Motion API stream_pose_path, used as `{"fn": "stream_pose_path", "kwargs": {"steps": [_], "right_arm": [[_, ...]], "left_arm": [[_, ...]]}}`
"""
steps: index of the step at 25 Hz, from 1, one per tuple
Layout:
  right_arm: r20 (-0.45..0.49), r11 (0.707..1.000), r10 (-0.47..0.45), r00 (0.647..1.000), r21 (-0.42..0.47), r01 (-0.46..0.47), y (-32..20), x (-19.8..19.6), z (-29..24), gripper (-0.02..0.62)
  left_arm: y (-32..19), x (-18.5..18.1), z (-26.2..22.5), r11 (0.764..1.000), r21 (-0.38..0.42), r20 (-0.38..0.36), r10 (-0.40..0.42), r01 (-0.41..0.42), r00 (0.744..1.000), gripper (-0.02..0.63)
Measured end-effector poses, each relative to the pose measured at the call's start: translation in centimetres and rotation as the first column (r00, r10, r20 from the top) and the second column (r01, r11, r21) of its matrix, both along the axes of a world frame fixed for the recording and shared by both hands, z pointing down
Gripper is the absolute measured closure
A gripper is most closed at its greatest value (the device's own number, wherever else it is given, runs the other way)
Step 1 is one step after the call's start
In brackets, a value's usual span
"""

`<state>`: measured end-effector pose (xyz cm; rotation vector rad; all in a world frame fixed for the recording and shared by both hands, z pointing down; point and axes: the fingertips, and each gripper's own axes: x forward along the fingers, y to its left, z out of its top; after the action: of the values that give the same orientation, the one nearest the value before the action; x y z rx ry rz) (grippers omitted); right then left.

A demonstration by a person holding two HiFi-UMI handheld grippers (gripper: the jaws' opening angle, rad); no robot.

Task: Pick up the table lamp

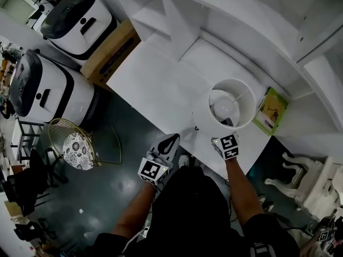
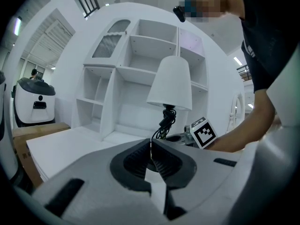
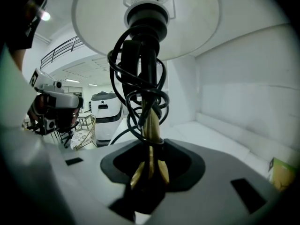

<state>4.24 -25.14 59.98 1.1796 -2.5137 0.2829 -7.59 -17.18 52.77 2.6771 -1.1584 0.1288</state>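
Observation:
The table lamp [image 1: 231,105] stands near the front edge of the white desk [image 1: 144,79]; from above I see its round white shade and bulb. In the right gripper view its brass stem [image 3: 151,125], wrapped in black cord [image 3: 136,74], runs down between the jaws. My right gripper [image 3: 150,165] is shut on that stem under the shade [image 3: 187,27]. In the head view the right gripper [image 1: 224,139] sits at the shade's near side. My left gripper [image 1: 172,139] is shut on nothing, left of the lamp [image 2: 170,84], with its tips [image 2: 151,146] pointing toward it.
White shelving [image 1: 225,15] rises behind the desk. A green book [image 1: 271,111] lies right of the lamp. A cardboard box [image 1: 110,52], two white machines [image 1: 45,87], a wire chair [image 1: 72,143] and a white ornate chair [image 1: 308,175] stand on the dark floor.

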Motion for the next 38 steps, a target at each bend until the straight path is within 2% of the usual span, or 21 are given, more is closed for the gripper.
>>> {"fn": "stream_pose_path", "kwargs": {"steps": [15,25,38], "right_arm": [[0.051,1.000,0.025,0.998,0.000,-0.025,3.3,-0.6,-8.0,0.446],[0.030,1.000,0.009,1.000,0.015,-0.009,5.3,0.2,-9.8,0.446],[0.046,0.999,-0.021,0.999,0.031,0.020,8.1,0.1,-11.7,0.446]], "left_arm": [[0.6,-0.9,-2.6,1.000,-0.008,-0.011,0.024,-0.024,1.000,0.587],[-0.8,-1.2,-4.1,0.999,0.039,-0.020,0.026,-0.025,0.999,0.586],[0.4,-0.8,-4.5,0.999,0.045,-0.025,0.030,-0.029,0.999,0.586]]}}
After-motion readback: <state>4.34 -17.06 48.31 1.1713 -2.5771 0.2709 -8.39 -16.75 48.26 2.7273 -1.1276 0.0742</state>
